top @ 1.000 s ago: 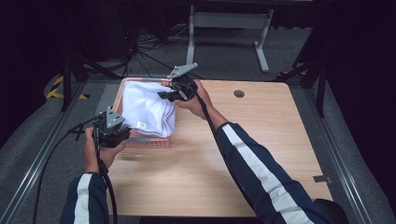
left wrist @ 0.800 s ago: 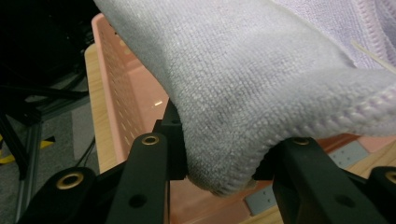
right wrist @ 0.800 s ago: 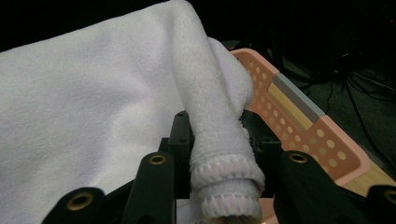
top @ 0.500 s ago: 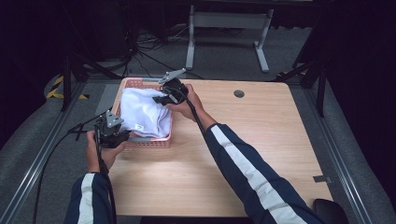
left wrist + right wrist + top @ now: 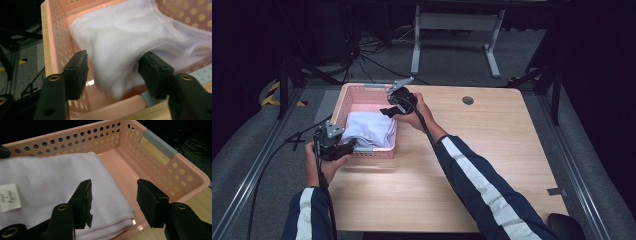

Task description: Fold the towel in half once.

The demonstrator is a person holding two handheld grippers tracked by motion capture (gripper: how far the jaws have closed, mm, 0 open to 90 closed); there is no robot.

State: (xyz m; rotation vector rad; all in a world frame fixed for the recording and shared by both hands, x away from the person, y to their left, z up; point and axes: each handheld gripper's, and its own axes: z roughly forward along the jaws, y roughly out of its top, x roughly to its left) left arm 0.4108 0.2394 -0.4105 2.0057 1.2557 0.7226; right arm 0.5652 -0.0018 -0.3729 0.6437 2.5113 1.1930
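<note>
A folded white cloth (image 5: pixel 368 129) lay in the pink basket (image 5: pixel 357 96) on the counter (image 5: pixel 492 150). The left claw (image 5: pixel 113 72) and right claw (image 5: pixel 113 203) were both wide open, holding nothing.

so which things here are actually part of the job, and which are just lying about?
In play:
- white folded garment
- pink perforated basket holding it
- left gripper, jaws open around the garment's near end
- right gripper, jaws open above the basket

Just lying about:
- round grommet in the table
- metal stand on the floor
</note>
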